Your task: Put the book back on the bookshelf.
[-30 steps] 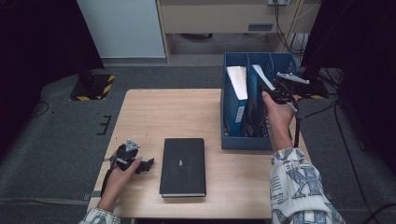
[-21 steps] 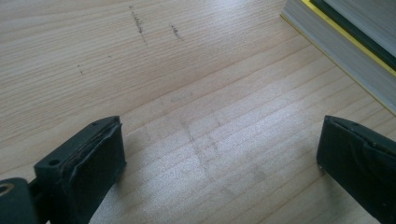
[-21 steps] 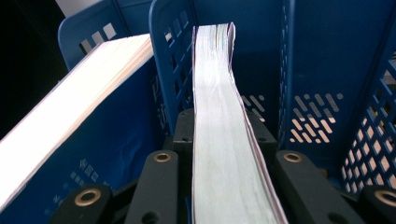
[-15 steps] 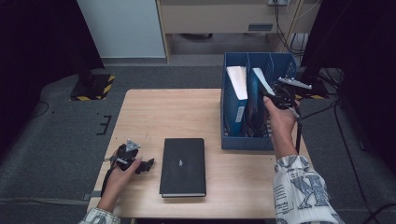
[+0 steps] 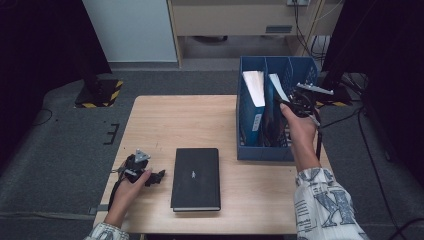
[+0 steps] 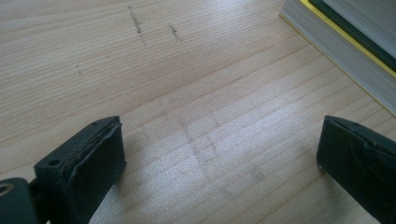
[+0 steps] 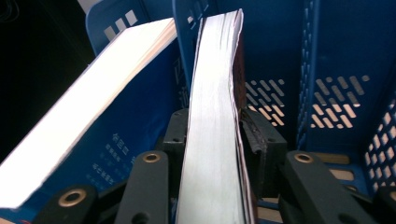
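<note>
The right tongs (image 7: 212,140) are clamped on a thin dark-covered book with white page edges (image 7: 212,116). The book stands on end in the middle slot of the blue plastic file box with holes in its walls (image 5: 250,150), at the right of the high view. In the right gripper view, the two black jaws press on its covers from both sides, low on the book.

I think this book is light, but it is floppy. Its pages bow a little near the top, so it can bend or fan open if it is swung fast. The covers look smooth, so it could slip. A good place to hold it is right across both covers, close to the page edge and near the middle, where the tongs are now. That keeps the pages shut.

A thick blue book with white pages (image 7: 88,116) leans in the next slot, just beside it. They could rub.

The left tongs (image 6: 219,172) are spread wide with nothing in them, low over the pale wooden counter (image 5: 200,120). They sit at the lower left of the high view, just beside a flat black book (image 5: 195,177) that lies on the counter.
</note>
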The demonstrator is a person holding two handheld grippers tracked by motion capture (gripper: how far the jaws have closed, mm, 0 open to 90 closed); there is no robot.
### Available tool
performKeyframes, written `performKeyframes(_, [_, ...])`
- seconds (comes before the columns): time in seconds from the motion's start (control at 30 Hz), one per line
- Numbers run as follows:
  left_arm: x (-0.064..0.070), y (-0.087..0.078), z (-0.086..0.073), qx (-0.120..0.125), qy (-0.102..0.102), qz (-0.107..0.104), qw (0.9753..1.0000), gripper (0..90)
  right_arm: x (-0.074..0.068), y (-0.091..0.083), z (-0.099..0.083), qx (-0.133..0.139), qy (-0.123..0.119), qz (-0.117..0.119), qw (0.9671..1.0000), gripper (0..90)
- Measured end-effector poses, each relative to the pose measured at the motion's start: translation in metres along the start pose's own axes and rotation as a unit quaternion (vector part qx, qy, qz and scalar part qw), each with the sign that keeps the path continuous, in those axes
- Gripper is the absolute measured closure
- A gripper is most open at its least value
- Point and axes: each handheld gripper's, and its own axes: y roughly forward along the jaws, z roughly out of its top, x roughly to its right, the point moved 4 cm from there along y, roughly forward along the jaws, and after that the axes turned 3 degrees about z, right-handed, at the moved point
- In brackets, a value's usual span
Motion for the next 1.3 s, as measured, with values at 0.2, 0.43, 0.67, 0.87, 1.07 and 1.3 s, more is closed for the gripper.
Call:
performKeyframes(0.2, [0.000, 0.000, 0.000, 0.000, 0.000, 0.000, 1.0000, 0.3, -0.001, 0.001, 0.007, -0.004, 0.003, 0.005, 1.0000, 64.1])
performKeyframes(0.43, [0.001, 0.000, 0.000, 0.002, -0.002, 0.000, 1.0000, 0.2, -0.002, 0.003, 0.013, -0.019, -0.007, -0.006, 0.9998, 66.4])
performKeyframes(0.67, [0.001, 0.001, 0.001, 0.002, -0.001, -0.001, 1.0000, 0.2, -0.003, 0.003, 0.015, -0.027, 0.000, -0.011, 0.9996, 70.1])
performKeyframes(0.87, [0.001, 0.001, 0.001, 0.002, -0.001, -0.001, 1.0000, 0.2, -0.004, 0.004, 0.015, -0.022, -0.001, -0.022, 0.9995, 73.0])
performKeyframes(1.07, [0.001, 0.001, 0.001, 0.002, -0.001, -0.002, 1.0000, 0.2, -0.004, 0.007, 0.018, -0.011, 0.008, -0.029, 0.9995, 73.2])
performKeyframes(1.3, [0.001, 0.001, 0.001, 0.002, 0.000, -0.002, 1.0000, 0.2, -0.001, 0.013, 0.022, 0.002, 0.013, -0.042, 0.9990, 73.5])
